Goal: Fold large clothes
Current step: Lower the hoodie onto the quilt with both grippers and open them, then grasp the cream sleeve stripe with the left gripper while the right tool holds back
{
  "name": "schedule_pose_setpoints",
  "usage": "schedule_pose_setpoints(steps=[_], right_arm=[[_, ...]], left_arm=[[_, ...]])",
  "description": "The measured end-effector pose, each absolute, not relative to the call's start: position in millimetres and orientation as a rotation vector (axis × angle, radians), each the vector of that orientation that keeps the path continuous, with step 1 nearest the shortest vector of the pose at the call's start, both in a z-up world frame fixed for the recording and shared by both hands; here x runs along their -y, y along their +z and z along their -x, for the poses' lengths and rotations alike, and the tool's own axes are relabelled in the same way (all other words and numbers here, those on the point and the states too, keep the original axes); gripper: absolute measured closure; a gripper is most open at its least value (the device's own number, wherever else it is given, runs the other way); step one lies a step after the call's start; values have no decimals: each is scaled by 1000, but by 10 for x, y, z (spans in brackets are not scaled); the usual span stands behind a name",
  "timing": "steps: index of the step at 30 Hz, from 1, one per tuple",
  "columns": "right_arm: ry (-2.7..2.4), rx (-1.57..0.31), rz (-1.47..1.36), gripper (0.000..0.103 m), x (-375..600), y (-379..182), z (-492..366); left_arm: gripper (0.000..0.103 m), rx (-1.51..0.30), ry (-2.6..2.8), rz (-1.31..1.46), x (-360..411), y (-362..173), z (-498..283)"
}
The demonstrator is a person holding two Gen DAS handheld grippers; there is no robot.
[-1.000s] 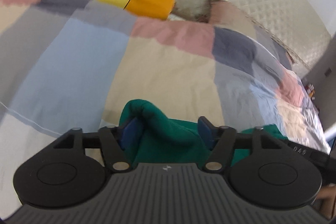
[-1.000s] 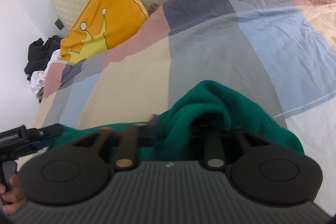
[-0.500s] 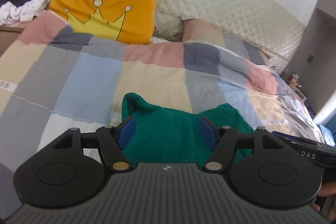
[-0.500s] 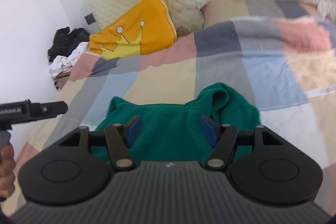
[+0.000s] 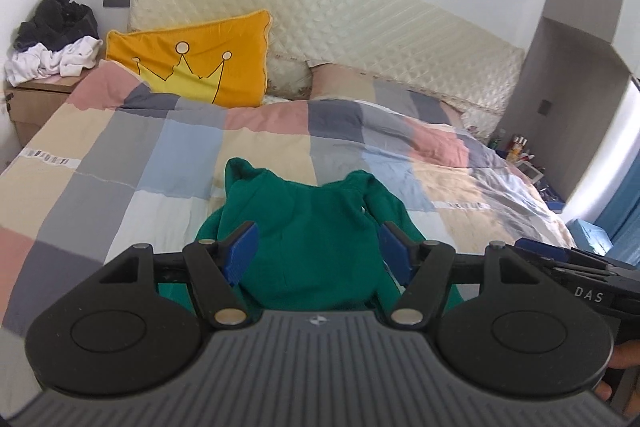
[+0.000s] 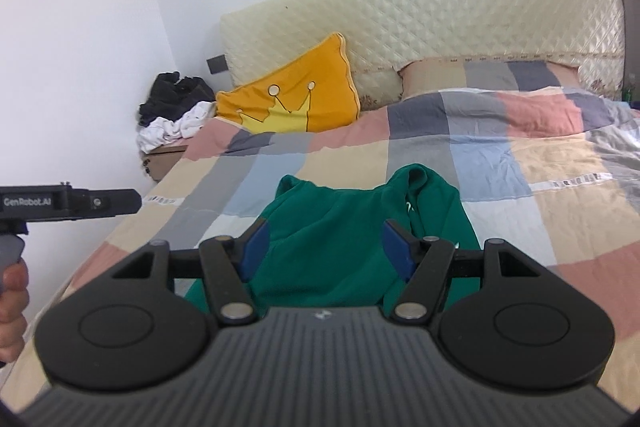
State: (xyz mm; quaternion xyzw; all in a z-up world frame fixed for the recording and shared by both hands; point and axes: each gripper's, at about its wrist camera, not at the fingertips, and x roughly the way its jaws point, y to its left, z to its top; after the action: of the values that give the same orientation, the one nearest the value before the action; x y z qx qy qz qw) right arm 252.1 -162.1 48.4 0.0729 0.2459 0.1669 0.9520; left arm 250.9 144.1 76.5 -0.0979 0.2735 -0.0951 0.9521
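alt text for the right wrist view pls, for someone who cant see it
A green garment lies bunched on a patchwork-quilted bed, seen between the wide-open blue fingers of the right gripper, which grips nothing. Behind it an orange crown cushion leans on a cream quilted headboard; the left gripper pokes in at left.

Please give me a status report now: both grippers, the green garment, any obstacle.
Left gripper open, right gripper open, neither gripping. Green garment lies bunched on the bed. Nothing in the way.

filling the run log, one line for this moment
left gripper: open | right gripper: open | green top: on bed, unheld
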Motion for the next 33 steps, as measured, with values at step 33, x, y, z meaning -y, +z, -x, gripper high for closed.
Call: schedule_pose_setpoints(steps=[33], right_arm=[[291, -533, -143, 37, 1724, -829, -1442]], left_arm=[[31, -848, -82, 72, -812, -960, -1903]])
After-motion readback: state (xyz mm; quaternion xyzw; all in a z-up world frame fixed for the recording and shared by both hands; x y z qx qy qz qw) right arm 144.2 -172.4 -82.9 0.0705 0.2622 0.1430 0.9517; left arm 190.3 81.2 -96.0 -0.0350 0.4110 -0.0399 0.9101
